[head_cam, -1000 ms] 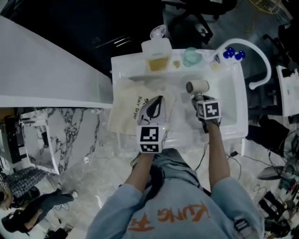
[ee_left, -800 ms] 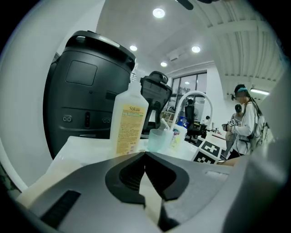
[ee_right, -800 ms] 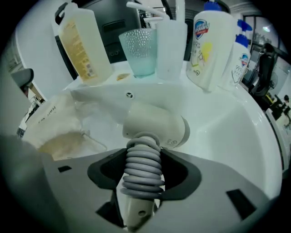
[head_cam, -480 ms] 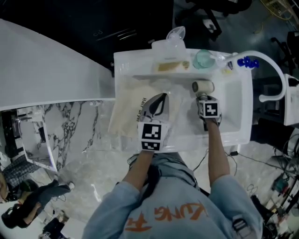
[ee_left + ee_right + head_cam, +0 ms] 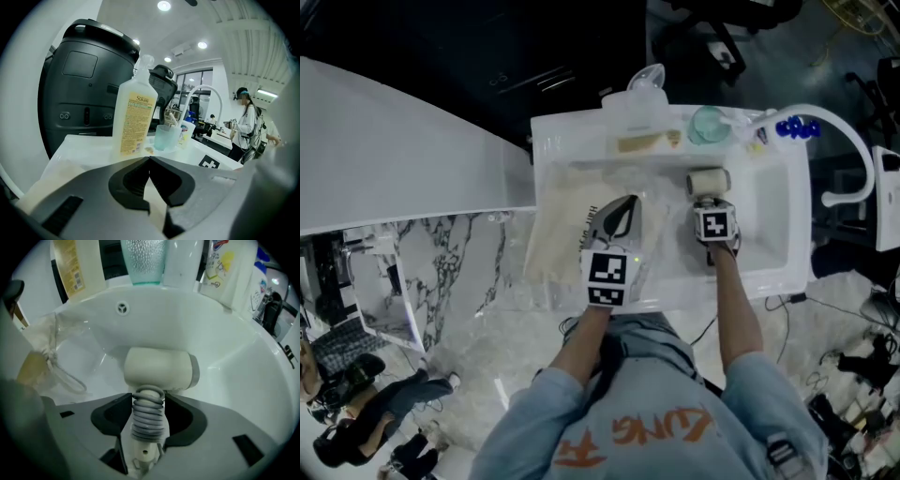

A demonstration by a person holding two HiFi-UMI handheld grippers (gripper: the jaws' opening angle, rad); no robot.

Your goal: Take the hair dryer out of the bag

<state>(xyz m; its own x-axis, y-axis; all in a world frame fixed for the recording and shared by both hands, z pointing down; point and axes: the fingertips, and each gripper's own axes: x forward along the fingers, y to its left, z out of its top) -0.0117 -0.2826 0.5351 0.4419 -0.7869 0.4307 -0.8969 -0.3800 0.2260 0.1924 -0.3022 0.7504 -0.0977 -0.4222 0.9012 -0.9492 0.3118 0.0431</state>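
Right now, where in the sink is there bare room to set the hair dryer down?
Bare basin floor lies right of the hair dryer, up to the right wall of the sink, and beyond it toward the overflow hole. Crowded: the cloth bag covers the left half, and the tall bottle and cup fill the back ledge.
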